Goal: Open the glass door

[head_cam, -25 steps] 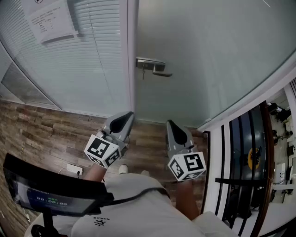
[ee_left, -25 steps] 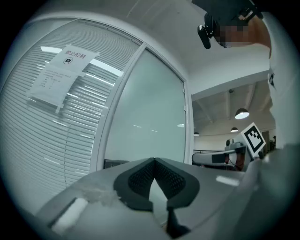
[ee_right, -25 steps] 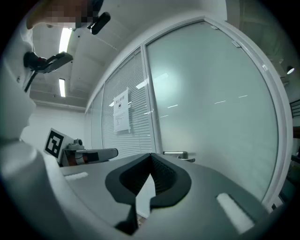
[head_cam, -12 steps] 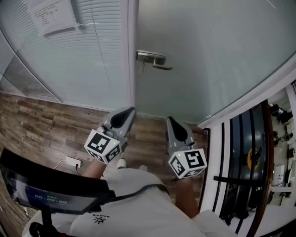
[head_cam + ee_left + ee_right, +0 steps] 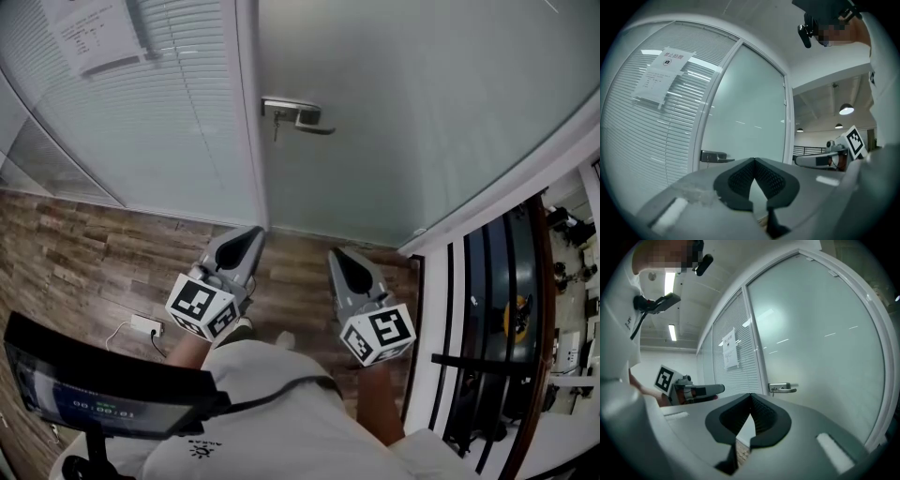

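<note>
The right gripper (image 5: pixel 750 395) has its dark ribbed jaws pressed together with nothing between them. The left gripper (image 5: pixel 753 160) is the same, tips meeting and empty. In the head view the two sit side by side, pointing level toward the door above the brown wood-plank floor (image 5: pixel 84 248).

The brushed-metal lever handle (image 5: pixel 298 114) lies ahead of both grippers and well apart from them. It is mounted at the left edge of the tall frosted pale-green glass door (image 5: pixel 422 122), just beside the white frame post. Its lever points right, away from the slatted white blind panel (image 5: pixel 178 122). Something small hangs under the handle's plate, perhaps a key; it is too small to tell.

The glass panel is likely heavy and stiff. Its face would be slick for the pads and unkind to a knock, so it offers no hold. The lever is the place to take it, near its free right end for leverage. Smooth metal may slip, so a firm grip across the bar seems wise.
</note>
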### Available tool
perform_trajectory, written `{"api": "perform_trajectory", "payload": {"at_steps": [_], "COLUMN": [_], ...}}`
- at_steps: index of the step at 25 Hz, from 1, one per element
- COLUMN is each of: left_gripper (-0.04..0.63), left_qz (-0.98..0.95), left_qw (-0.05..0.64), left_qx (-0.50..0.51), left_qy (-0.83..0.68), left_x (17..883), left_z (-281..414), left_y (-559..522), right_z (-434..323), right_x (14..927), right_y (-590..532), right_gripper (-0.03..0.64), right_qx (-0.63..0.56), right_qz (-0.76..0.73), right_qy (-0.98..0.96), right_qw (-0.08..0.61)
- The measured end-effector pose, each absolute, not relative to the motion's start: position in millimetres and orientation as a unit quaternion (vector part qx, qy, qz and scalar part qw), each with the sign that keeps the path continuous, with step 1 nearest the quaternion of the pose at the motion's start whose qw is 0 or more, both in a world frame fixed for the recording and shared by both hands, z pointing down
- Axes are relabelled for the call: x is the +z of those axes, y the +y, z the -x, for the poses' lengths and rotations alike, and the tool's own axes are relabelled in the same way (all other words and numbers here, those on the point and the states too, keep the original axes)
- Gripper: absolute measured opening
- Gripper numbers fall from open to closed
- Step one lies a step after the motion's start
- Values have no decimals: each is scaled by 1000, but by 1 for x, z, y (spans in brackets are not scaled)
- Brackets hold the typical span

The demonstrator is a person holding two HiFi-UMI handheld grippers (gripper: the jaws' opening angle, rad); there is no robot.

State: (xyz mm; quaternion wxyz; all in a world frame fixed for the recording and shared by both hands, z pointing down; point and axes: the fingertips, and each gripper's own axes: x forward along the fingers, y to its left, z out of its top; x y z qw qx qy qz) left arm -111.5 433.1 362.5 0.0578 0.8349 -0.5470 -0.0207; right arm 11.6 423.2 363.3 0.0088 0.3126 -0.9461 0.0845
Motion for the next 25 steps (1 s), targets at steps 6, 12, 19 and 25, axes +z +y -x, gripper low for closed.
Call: {"api": "perform_trajectory", "payload": {"at_steps": [6,12,19,25], "left_gripper": [0,2,2,3], "left_qz": [-837,-831,-846,-854], "left_qw": [62,64,70,74], "left_qx": [-8,-10,-11,-14], "left_qy": [-543,-552,-528,-514], "left_x": [370,373,381,385], "left_z": [98,96,91,100], "left_y": [435,429,412,372], "right_z": [-15,-10,-8,4], "right_x": [377,383,388,394], "right_y": [430,427,412,368], "right_gripper": [8,8,8,8], "right_qx": [60,58,96,109], "right_qz": [-303,-281,-275,-288], "right_qy": [-950,-957,-956,-951], "right_qw": [39,48,24,30]}}
